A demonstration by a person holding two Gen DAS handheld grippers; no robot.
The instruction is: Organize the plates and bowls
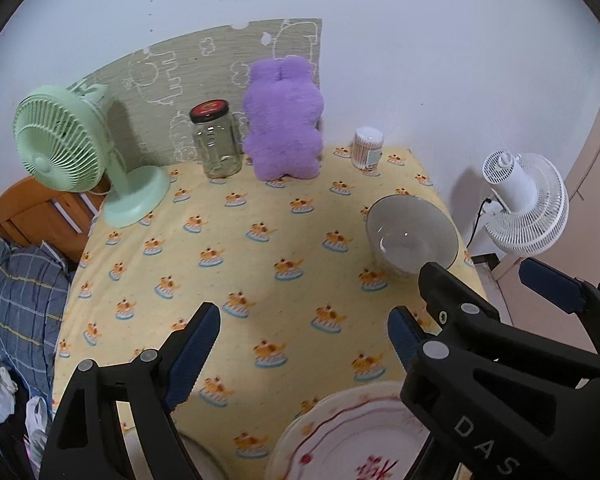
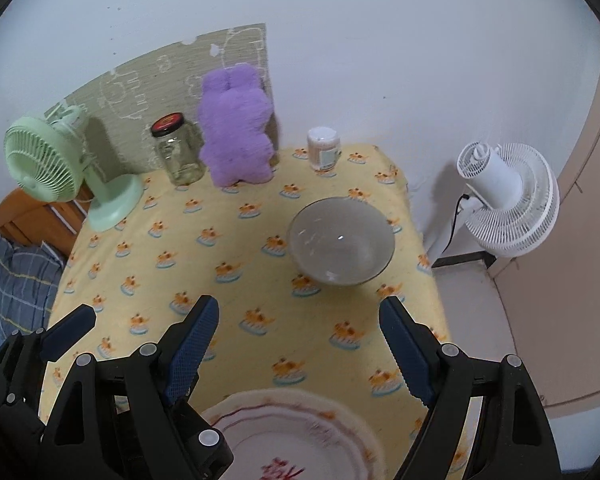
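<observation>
Bowl (image 2: 341,241) of clear glass stands empty on the right part of the yellow desk (image 2: 236,292). A flowered plate (image 2: 296,436) lies at the near edge, nothing on it. At the back, a glass jar (image 2: 179,150) with closed lid looks empty; a small tub (image 2: 323,148) holds cotton swabs. Left tongs (image 1: 304,344) and right tongs (image 2: 300,344) are both wide apart, holding nothing.
</observation>
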